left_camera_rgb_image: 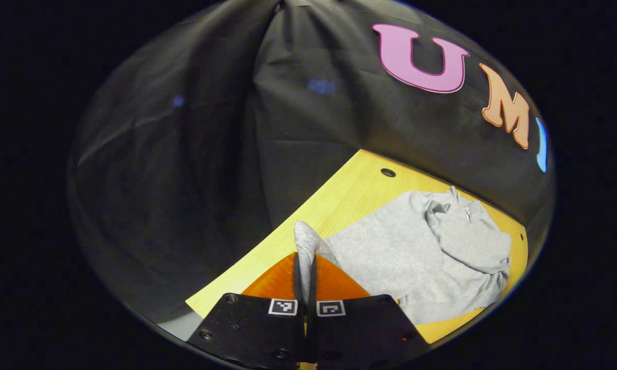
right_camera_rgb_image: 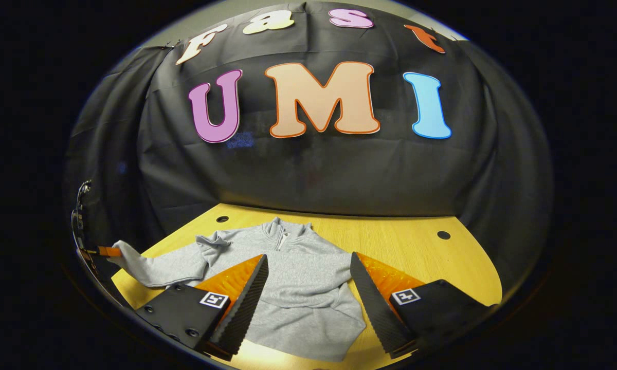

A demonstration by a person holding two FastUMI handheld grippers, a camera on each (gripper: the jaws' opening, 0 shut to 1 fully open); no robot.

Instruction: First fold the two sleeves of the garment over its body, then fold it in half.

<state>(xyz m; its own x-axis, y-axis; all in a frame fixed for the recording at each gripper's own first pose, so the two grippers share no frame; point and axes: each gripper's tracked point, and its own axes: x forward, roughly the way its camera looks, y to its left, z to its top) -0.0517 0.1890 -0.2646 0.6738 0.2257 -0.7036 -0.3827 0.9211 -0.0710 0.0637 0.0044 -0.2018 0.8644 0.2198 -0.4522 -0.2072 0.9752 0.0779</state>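
Observation:
A grey zip-collar pullover [right_camera_rgb_image: 308, 288] lies flat on the yellow table [right_camera_rgb_image: 416, 252]. One sleeve [right_camera_rgb_image: 159, 267] stretches out to the left, where my left gripper [right_camera_rgb_image: 102, 252] holds its cuff at the table's edge. In the left gripper view, the left gripper [left_camera_rgb_image: 305, 259] is shut on that cuff [left_camera_rgb_image: 304, 237], and the pullover's body [left_camera_rgb_image: 391, 252] spreads beyond it. The other sleeve [left_camera_rgb_image: 473, 241] lies folded over the chest. My right gripper [right_camera_rgb_image: 308, 257] hovers open above the pullover's body, with nothing between its fingers.
The table has small round holes [right_camera_rgb_image: 443, 235] near its back edge, and another hole [left_camera_rgb_image: 388, 172] shows in the left gripper view. Black cloth walls close in behind and at both sides. Bare table [right_camera_rgb_image: 432, 267] lies to the right of the pullover.

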